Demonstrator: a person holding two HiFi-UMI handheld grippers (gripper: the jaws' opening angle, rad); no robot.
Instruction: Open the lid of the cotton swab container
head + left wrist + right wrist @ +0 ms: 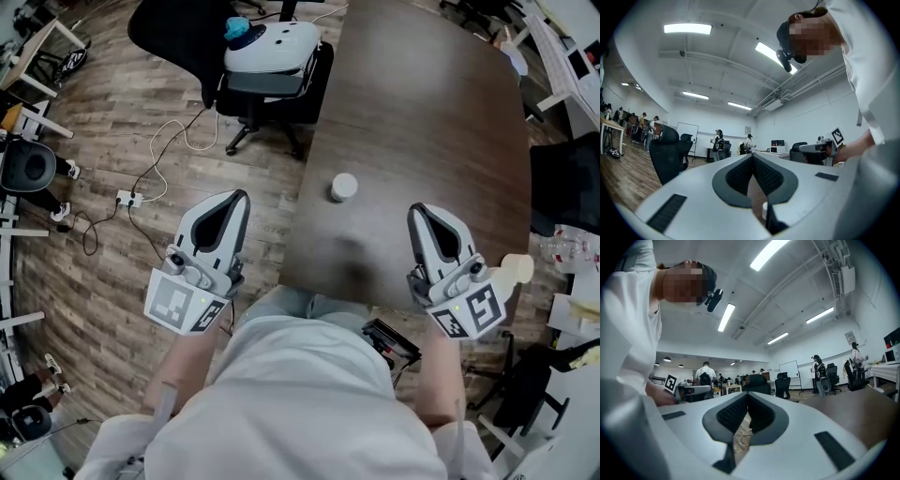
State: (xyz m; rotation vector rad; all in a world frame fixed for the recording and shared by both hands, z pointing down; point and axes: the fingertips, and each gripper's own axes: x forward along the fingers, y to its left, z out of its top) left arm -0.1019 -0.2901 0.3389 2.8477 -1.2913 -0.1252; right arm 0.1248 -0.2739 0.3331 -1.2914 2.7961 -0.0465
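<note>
**Q:** State of the two tools?

**A:** The left gripper (238, 197) has its jaws pressed together on nothing, as its own view confirms. The right gripper (418, 212) is the same, with the jaws closed and empty. Both point level and away from the person.

**Q:** Where do they sit against the edges?

**A:** The left gripper hangs over the plank floor (112, 272), just outside the left edge of the table (422, 112). The right gripper has its tip over the tabletop, inside the near edge and short of the right edge.

**Q:** Room to move?

**A:** Bare dark tabletop runs ahead of the right gripper and across toward the left edge. An office chair (272, 66) stands against that left edge, farther off. A white cable (173, 141) trails over the floor ahead of the left gripper.

**Q:** And the item under inspection?

**A:** The container (343, 191) stands upright on the table, near the left edge. It is ahead of both grippers, between their lines, and apart from each. It is nearer the left gripper's tip than the right's.

**Q:** Its condition?

**A:** It is small and round and looks white from above. The lid (344, 184) sits flat on top, closed. The body below it is mostly hidden at this angle, and no contents can be made out.
</note>
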